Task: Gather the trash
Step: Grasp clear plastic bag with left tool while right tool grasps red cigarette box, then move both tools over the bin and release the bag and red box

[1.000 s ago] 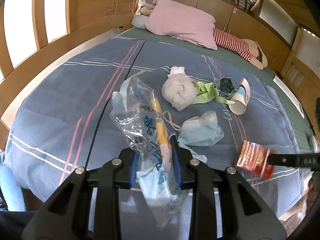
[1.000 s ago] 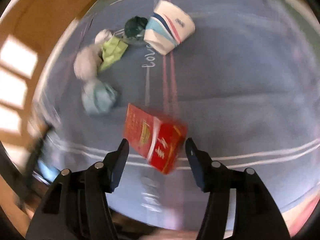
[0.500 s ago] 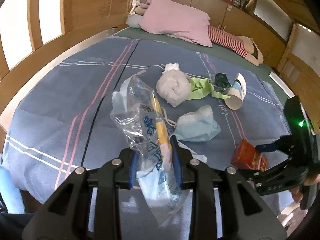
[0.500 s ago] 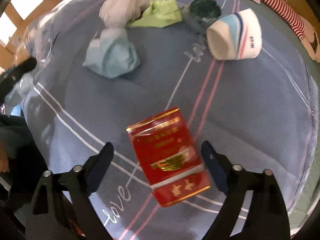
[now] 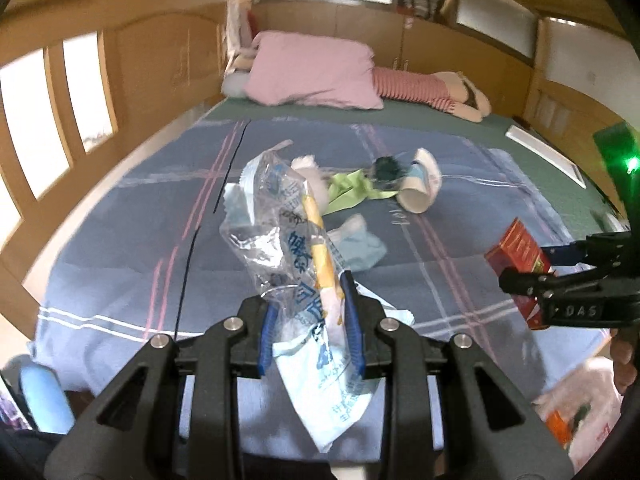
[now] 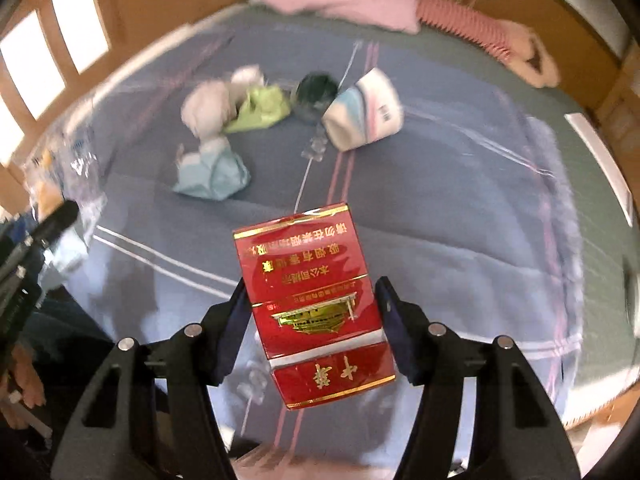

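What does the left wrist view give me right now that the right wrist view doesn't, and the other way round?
Left wrist only: the left gripper clamped on the clear plastic wrapper, and a white bag below the bed's corner. Right wrist only: the red box's printed face between the right gripper's jaws, which have just been closing onto it. Both: the paper cup, blue mask, green scrap and white wad on the blanket.
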`<state>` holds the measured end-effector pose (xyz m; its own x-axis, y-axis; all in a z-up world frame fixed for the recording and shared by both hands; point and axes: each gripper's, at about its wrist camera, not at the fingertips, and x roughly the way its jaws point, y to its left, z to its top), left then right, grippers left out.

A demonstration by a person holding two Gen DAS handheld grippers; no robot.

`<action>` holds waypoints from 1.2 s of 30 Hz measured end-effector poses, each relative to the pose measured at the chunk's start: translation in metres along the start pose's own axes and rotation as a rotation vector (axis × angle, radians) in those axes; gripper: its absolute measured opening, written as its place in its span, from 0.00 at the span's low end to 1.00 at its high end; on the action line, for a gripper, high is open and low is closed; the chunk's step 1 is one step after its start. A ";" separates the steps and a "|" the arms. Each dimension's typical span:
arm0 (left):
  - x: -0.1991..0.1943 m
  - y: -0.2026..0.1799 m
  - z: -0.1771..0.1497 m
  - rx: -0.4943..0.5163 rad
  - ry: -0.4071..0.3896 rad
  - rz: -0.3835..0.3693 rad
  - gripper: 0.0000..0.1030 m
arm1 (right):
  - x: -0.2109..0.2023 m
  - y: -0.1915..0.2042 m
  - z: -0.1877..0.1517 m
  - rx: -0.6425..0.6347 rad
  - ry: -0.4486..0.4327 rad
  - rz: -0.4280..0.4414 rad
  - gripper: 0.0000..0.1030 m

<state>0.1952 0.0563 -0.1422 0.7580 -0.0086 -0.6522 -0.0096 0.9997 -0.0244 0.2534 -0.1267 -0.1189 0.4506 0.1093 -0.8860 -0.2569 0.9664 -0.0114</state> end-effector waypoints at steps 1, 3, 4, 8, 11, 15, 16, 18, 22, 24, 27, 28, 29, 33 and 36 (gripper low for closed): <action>-0.008 -0.003 0.001 0.006 -0.006 -0.004 0.29 | -0.015 -0.004 -0.007 0.024 -0.025 0.000 0.60; -0.031 -0.011 0.001 0.024 -0.024 -0.018 0.29 | -0.045 -0.007 -0.022 0.060 -0.078 -0.002 0.60; -0.039 -0.013 0.000 0.032 -0.031 -0.025 0.29 | -0.054 -0.001 -0.028 0.072 -0.099 -0.003 0.60; -0.081 -0.032 -0.003 0.068 -0.072 -0.065 0.29 | -0.094 -0.003 -0.054 0.135 -0.172 0.013 0.60; -0.107 -0.043 -0.008 0.079 -0.109 -0.095 0.29 | -0.117 -0.005 -0.072 0.166 -0.210 0.001 0.60; -0.133 -0.059 -0.016 0.117 -0.136 -0.116 0.29 | -0.144 -0.006 -0.097 0.204 -0.258 -0.019 0.60; -0.138 -0.061 -0.019 0.124 -0.138 -0.118 0.29 | -0.150 -0.006 -0.104 0.216 -0.272 -0.023 0.60; -0.147 -0.069 -0.024 0.144 -0.136 -0.129 0.29 | -0.161 -0.005 -0.117 0.232 -0.294 -0.029 0.60; -0.157 -0.083 -0.037 0.182 -0.123 -0.147 0.29 | -0.170 -0.005 -0.135 0.253 -0.311 -0.046 0.60; -0.160 -0.089 -0.044 0.199 -0.110 -0.161 0.29 | -0.176 -0.008 -0.146 0.270 -0.316 -0.048 0.60; -0.165 -0.097 -0.053 0.221 -0.099 -0.176 0.29 | -0.182 -0.015 -0.159 0.294 -0.319 -0.051 0.60; -0.168 -0.101 -0.056 0.229 -0.095 -0.184 0.29 | -0.183 -0.018 -0.163 0.303 -0.318 -0.055 0.60; -0.168 -0.102 -0.058 0.235 -0.091 -0.188 0.29 | -0.183 -0.020 -0.166 0.312 -0.316 -0.058 0.60; -0.166 -0.105 -0.062 0.244 -0.082 -0.197 0.29 | -0.186 -0.029 -0.176 0.344 -0.306 -0.077 0.60; -0.168 -0.106 -0.063 0.242 -0.086 -0.197 0.29 | -0.187 -0.032 -0.181 0.353 -0.301 -0.085 0.60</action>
<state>0.0274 -0.0497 -0.0775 0.7821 -0.2110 -0.5863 0.2904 0.9559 0.0433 0.0224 -0.2204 -0.0371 0.6988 0.0390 -0.7143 0.0747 0.9891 0.1271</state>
